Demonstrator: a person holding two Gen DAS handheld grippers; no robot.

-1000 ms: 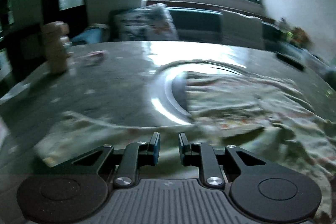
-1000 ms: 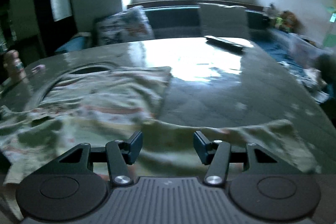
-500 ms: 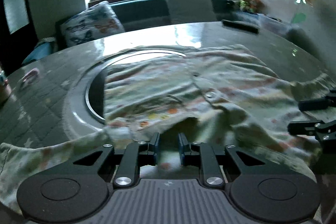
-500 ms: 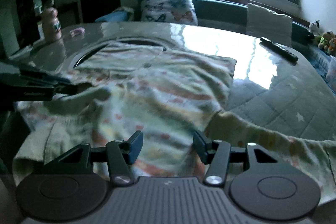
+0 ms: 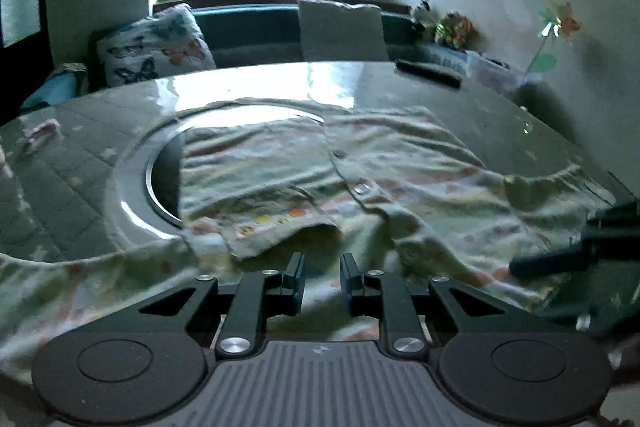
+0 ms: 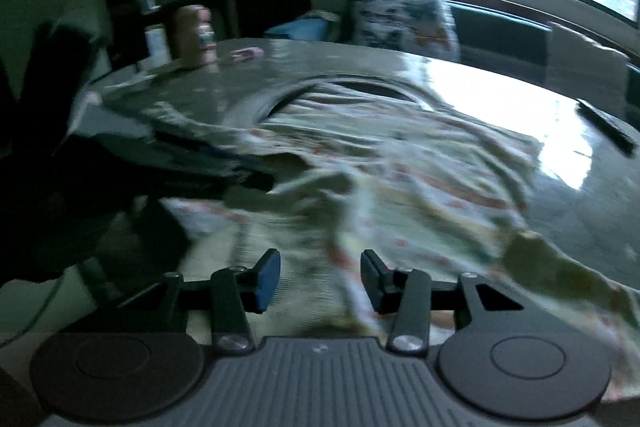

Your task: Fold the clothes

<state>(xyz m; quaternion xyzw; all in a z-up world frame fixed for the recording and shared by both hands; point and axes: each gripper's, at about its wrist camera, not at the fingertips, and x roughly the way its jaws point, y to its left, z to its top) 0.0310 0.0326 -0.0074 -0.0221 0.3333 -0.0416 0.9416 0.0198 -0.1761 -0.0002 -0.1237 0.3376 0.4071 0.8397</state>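
Note:
A pale printed shirt with snap buttons (image 5: 360, 183) lies spread face up on the round table, partly over the table's central ring; it also shows in the right wrist view (image 6: 400, 179), blurred. My left gripper (image 5: 322, 273) is low over the shirt's near edge by the collar, its jaws a narrow gap apart with nothing between them. My right gripper (image 6: 320, 277) is wide open over the shirt's near part, empty. It also shows in the left wrist view (image 5: 576, 251) at the right edge, and the left gripper shows in the right wrist view (image 6: 224, 159) at the left.
The grey table (image 5: 80, 163) has a sunken metal ring (image 5: 136, 183) at its centre. A remote (image 5: 428, 73) lies at the far right, a small pink item (image 5: 40, 133) at the far left, and a bottle (image 6: 198, 37) stands near the left edge. A sofa with cushions runs under the window.
Both grippers have swung inward over the shirt and now see each other. The right view has turned left and is blurred by motion. The jaw gaps look unchanged.

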